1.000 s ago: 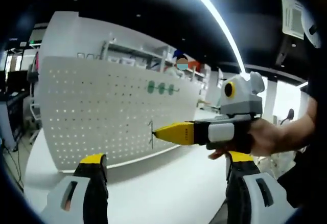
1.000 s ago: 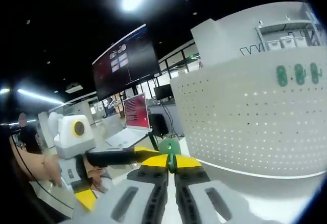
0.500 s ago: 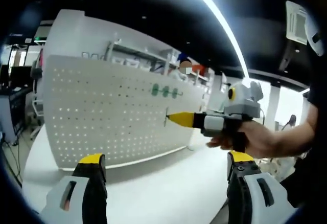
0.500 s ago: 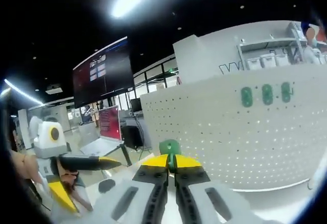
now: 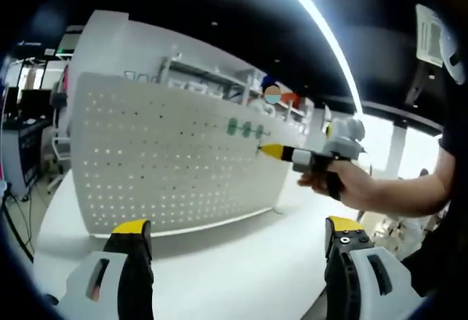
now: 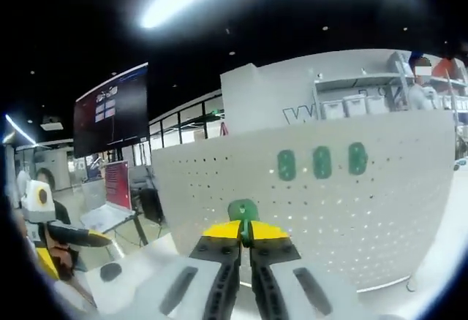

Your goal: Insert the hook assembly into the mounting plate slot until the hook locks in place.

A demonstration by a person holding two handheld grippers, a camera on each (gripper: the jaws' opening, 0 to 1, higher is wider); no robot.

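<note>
A white perforated mounting plate (image 5: 161, 166) stands upright on the table. Three green hooks (image 5: 246, 128) sit in a row near its upper right. My right gripper (image 5: 265, 150), held by a hand, points its yellow tip at the plate just below those hooks. In the right gripper view my right gripper (image 6: 245, 231) is shut on a green hook (image 6: 242, 210); the plate (image 6: 344, 210) faces it, with the three mounted hooks (image 6: 322, 162) above. My left gripper (image 5: 236, 234) is open, low and back from the plate, and is also seen at far left (image 6: 44, 225).
The white table (image 5: 219, 269) spreads below the plate. A dark wall screen (image 6: 110, 119) and a red laptop screen (image 6: 117, 185) stand to the left. Shelves with bins (image 6: 358, 104) rise behind the plate, with a person beside them.
My right gripper has carried the green hook farther from my left gripper and up along the plate, toward the three mounted hooks, which now look larger. The left gripper stayed open.
</note>
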